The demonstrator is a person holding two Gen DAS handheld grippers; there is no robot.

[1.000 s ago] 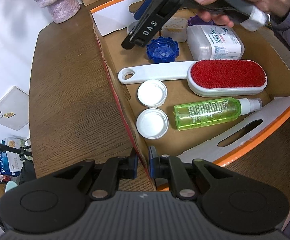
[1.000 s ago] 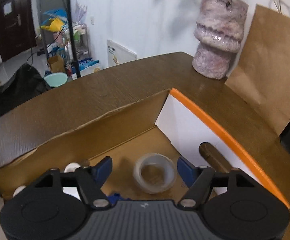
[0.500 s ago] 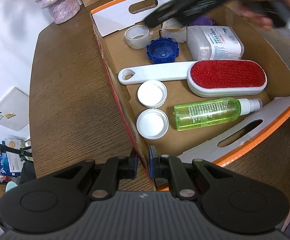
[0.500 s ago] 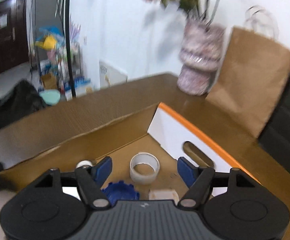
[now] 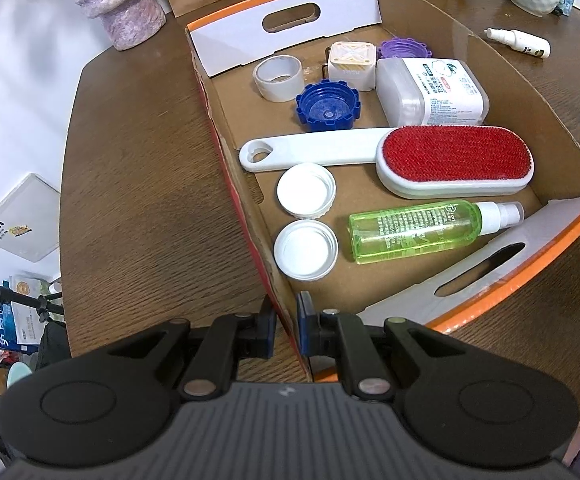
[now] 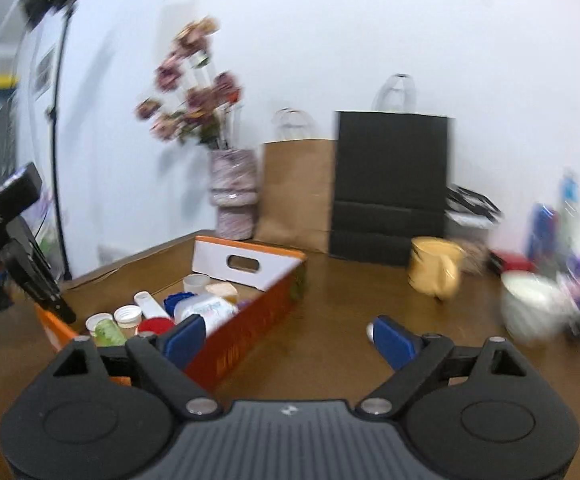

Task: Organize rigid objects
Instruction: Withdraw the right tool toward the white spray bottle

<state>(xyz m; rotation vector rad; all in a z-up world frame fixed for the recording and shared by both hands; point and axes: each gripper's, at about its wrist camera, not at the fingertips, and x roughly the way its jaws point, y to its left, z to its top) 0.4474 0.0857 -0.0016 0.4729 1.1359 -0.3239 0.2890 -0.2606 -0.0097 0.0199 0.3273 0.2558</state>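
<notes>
Gone from the left wrist view since a second ago: right gripper and its hand, which hung over the far end of the cardboard box [image 5: 561, 128]; tape roll [image 5: 278, 78] now sits alone in the far corner ahead of the jaws. Left gripper [image 5: 286, 330] clenched on the near box wall, one pad each side, unchanged. Inside, ahead and right of those jaws: two white lids, green spray bottle [image 5: 413, 230], lint brush [image 5: 389, 158], blue cap, white container. Outside the box, far right on the worktop [image 5: 130, 200]: small white bottle [image 5: 517, 42], long axis running across the view, well apart from the left jaws.

Right wrist view, blurred: right gripper [image 6: 286, 340] swung out of the box; jaws have just been opening, now released, nothing between them. Box lies ahead-left; mug [image 6: 435, 270] and bowl [image 6: 537, 310] ahead-right. Loose items lie to the right, nearer the right hand; judged the one to fetch next.
</notes>
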